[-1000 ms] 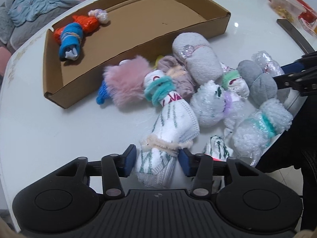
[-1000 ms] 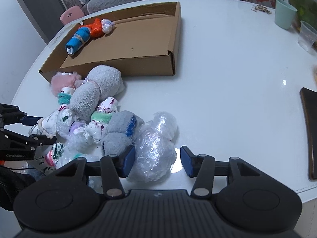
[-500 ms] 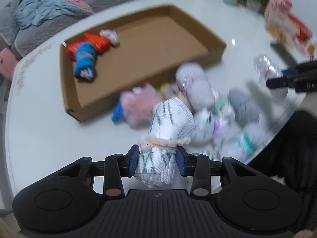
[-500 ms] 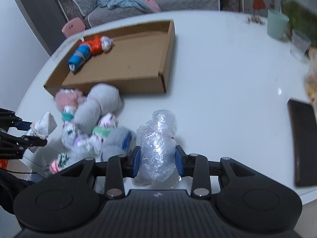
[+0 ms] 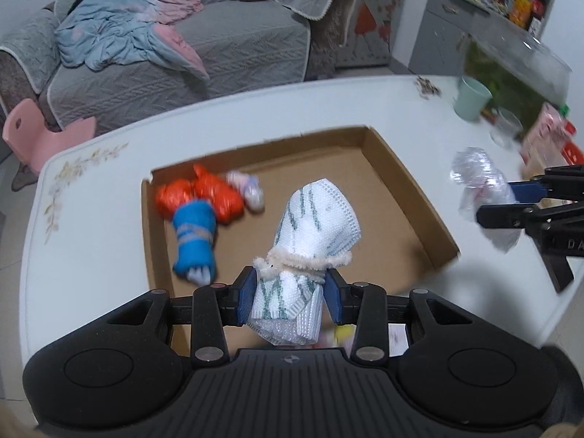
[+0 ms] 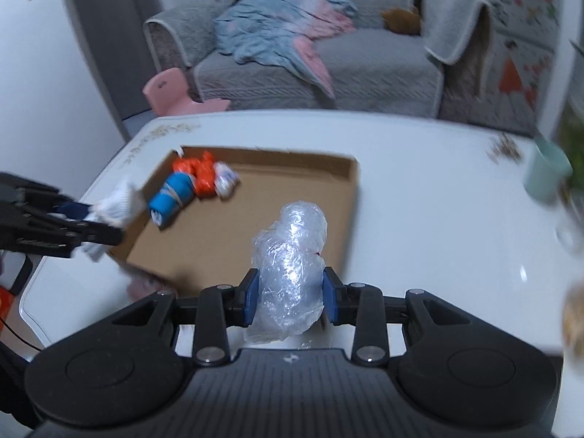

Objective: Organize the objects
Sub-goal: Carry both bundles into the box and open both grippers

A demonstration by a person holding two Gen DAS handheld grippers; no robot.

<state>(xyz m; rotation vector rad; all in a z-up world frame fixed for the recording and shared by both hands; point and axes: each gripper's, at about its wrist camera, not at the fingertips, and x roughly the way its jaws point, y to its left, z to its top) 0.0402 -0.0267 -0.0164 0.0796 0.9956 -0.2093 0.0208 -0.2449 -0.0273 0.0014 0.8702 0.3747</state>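
Note:
My left gripper [image 5: 290,297] is shut on a white rolled sock with green stripes [image 5: 310,233], held above the near edge of the shallow cardboard tray [image 5: 412,197]. My right gripper [image 6: 291,299] is shut on a bundle wrapped in clear plastic [image 6: 292,255], held over the tray's [image 6: 350,197] near right corner. Inside the tray lie a blue rolled sock [image 5: 193,237], an orange bundle [image 5: 204,197] and a small pale one [image 5: 250,189]. From the right wrist view the left gripper [image 6: 78,221] with the white sock [image 6: 116,204] shows at the left; the right gripper [image 5: 511,200] with its plastic bundle [image 5: 481,193] shows in the left wrist view.
The tray sits on a white table [image 6: 438,197]. A mint cup [image 5: 471,96] and a clear cup [image 5: 505,127] stand at the far right, beside packaged goods [image 5: 547,142]. Behind the table is a grey sofa with a blue blanket [image 5: 120,33], and a pink stool [image 5: 33,135].
Both grippers closed on their bundles, lifted them off the pile and carried them up toward the tray. The pile of socks has dropped out of view below.

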